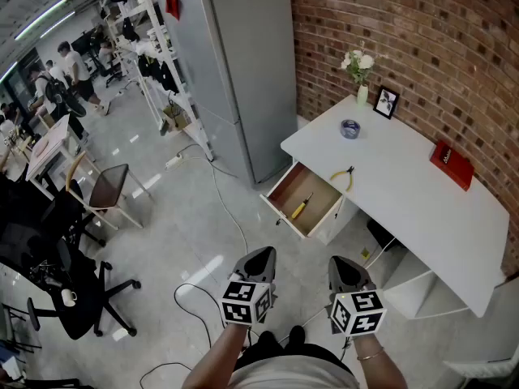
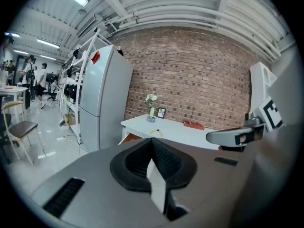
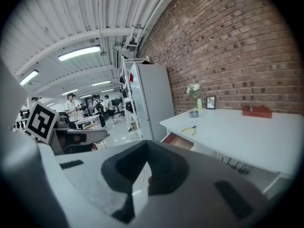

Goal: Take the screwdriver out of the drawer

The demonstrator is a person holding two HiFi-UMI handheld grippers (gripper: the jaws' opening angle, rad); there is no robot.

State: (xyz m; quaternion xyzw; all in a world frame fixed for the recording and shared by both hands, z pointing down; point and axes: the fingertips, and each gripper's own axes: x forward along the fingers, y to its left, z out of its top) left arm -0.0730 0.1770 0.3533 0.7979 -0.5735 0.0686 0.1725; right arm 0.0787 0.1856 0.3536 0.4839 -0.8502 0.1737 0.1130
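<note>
In the head view a white desk (image 1: 405,185) stands against a brick wall, with its wooden drawer (image 1: 285,186) pulled open. A yellow-handled screwdriver (image 1: 298,209) lies inside the drawer. Both grippers hang over the floor well short of the desk, side by side. The left gripper (image 1: 261,255) and the right gripper (image 1: 345,263) are shut and hold nothing. In the left gripper view the left gripper (image 2: 153,161) has its jaws pressed together, and the drawer (image 2: 130,137) shows far ahead. The right gripper (image 3: 147,174) is likewise shut, with the drawer (image 3: 177,140) in the distance.
Yellow pliers (image 1: 345,177) lie on the desk beside the drawer. A vase of flowers (image 1: 359,71), a photo frame (image 1: 386,102), a small round dish (image 1: 350,128) and a red book (image 1: 452,164) are also there. A grey refrigerator (image 1: 235,63) stands left of the desk. Cables (image 1: 235,221) and chairs (image 1: 109,189) are on the floor.
</note>
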